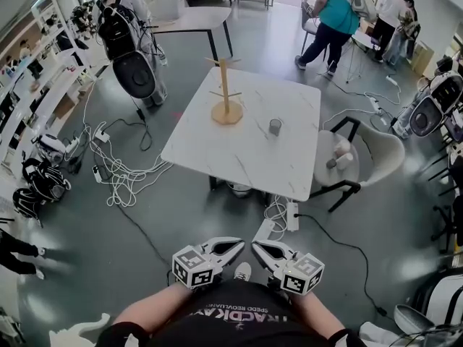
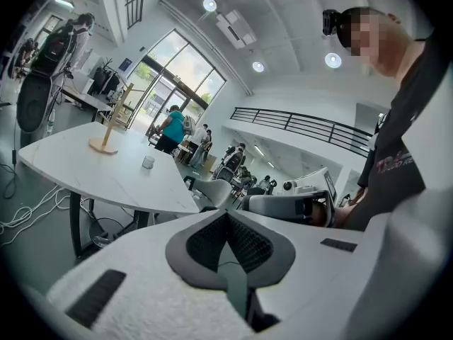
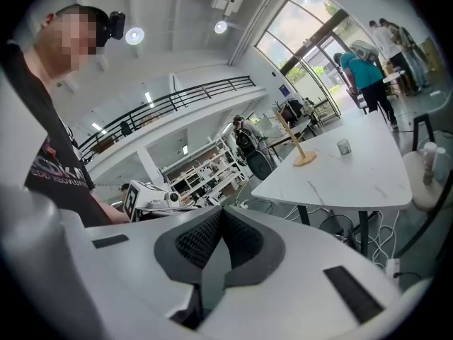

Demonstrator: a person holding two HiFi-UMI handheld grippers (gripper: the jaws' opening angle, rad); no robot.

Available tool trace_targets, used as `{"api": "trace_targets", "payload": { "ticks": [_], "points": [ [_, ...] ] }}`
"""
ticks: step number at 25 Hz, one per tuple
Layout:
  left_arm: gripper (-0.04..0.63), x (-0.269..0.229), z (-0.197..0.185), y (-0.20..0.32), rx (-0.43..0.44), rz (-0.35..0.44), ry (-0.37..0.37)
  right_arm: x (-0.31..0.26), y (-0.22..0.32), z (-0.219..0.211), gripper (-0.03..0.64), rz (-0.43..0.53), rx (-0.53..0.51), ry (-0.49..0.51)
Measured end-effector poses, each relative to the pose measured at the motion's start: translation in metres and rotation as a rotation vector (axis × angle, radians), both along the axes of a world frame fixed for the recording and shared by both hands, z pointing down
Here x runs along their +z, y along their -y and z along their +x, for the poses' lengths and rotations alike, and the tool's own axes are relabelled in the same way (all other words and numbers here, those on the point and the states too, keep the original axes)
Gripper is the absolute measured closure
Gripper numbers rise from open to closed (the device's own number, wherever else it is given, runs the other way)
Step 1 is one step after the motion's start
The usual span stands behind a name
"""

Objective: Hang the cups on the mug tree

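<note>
White table [image 1: 246,157] on grey floor [image 1: 188,215] bears mug tree [image 1: 226,92] and, seemingly, cup [image 1: 275,126].

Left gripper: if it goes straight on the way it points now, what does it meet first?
Most likely the right gripper: the left gripper points across at it, tips nearly facing. The table lies off to the side. Depth is unclear.

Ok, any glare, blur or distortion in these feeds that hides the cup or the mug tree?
Head view: even light, edges bowed, cup and mug tree sharp on the white table. Left gripper view: strong fisheye, dark corners, ceiling lamps flare, both items small but readable. Right gripper view: same fisheye, windows very bright at the top, cup tiny yet clear.
</note>
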State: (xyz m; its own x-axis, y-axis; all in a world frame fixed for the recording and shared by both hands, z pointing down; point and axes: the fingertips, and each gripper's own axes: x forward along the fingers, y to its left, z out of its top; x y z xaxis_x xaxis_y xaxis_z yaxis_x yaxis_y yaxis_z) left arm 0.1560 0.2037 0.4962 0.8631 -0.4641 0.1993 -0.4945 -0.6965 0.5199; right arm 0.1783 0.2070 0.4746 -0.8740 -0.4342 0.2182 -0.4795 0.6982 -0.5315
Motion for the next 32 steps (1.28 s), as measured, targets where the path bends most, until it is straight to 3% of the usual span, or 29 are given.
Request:
{"api": "trace_targets", "payload": {
  "ticks": [21,32],
  "points": [
    [0.598,-0.006,-0.026,0.015,-0.011,0.006,0.007,-0.003,0.024,-0.01,0.607,0.001,0.064,0.012],
    [0.598,-0.009,-0.082,0.043,0.034,-0.007,0.003,-0.004,0.06,-0.052,0.607,-0.017,0.166,0.007]
  ]
}}
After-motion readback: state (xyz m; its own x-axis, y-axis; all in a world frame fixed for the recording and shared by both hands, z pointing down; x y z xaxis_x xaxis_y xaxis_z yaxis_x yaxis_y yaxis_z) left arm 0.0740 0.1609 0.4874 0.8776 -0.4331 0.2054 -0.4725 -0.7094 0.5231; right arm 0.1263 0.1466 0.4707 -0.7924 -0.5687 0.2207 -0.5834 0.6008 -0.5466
